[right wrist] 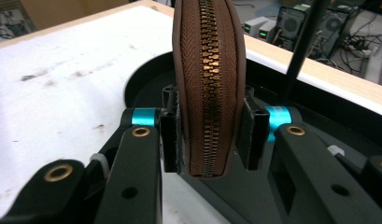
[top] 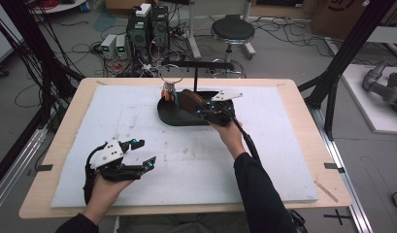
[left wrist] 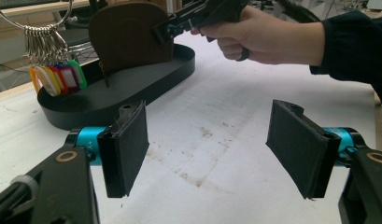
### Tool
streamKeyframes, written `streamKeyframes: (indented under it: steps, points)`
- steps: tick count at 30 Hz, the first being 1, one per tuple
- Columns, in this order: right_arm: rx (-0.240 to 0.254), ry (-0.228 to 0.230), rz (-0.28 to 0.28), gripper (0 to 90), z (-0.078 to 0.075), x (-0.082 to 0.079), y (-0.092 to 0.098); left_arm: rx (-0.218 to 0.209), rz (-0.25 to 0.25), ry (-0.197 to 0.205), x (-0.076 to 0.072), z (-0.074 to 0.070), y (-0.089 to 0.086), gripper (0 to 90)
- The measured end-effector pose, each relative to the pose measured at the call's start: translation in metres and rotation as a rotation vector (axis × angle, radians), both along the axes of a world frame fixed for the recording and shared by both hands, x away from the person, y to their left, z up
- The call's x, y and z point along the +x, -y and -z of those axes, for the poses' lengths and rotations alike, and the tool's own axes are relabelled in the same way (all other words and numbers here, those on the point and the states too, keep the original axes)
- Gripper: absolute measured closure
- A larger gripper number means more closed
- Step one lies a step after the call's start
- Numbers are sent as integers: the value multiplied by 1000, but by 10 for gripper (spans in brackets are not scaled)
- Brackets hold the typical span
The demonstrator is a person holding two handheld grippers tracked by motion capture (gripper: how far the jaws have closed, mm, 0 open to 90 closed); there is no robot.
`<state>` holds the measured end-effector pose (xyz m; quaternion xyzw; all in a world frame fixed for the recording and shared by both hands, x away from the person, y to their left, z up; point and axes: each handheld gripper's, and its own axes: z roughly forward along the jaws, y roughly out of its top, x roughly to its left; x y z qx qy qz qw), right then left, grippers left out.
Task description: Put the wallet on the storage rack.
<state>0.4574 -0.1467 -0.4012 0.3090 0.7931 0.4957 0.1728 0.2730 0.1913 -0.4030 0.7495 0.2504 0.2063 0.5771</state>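
Right tool (right wrist: 208, 135) clamped on brown zip pouch (right wrist: 208, 70) over black tray (top: 168, 115); left tool (left wrist: 212, 149) wide open, empty

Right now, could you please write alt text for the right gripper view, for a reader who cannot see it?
The right gripper clamps a brown zippered pouch edge-on between its two black jaws, with the brass zipper running down the middle. The pouch is held above a black oval tray on a white, stained table mat, with computers on the floor behind.
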Motion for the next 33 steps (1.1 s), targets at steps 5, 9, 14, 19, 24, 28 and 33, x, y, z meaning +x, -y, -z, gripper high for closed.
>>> streamKeyframes:
  steps: [5, 9, 14, 19, 24, 28, 33]
  points:
    - [-15, 6, 37, 676, 7, 7, 2, -5, 6, -1, 0, 1, 2, 290]
    - [-23, 6, 58, 676, 11, 11, 4, 4, 17, -5, 0, 1, 5, 290]
    - [-23, -6, 63, 676, 18, 15, 3, 3, 25, -5, 0, 2, 7, 290]
    - [-6, -8, 65, 674, 22, 15, 0, 6, 27, -11, 0, 3, 7, 290]
    - [4, -11, 88, 673, 23, 17, 1, 7, 30, -13, 0, 4, 7, 290]
    - [-13, -16, 104, 672, 25, 18, 3, 9, 35, -13, -1, 4, 7, 290]
    - [-52, -39, 114, 671, 31, 20, 5, 12, 39, -15, 0, 4, 7, 290]
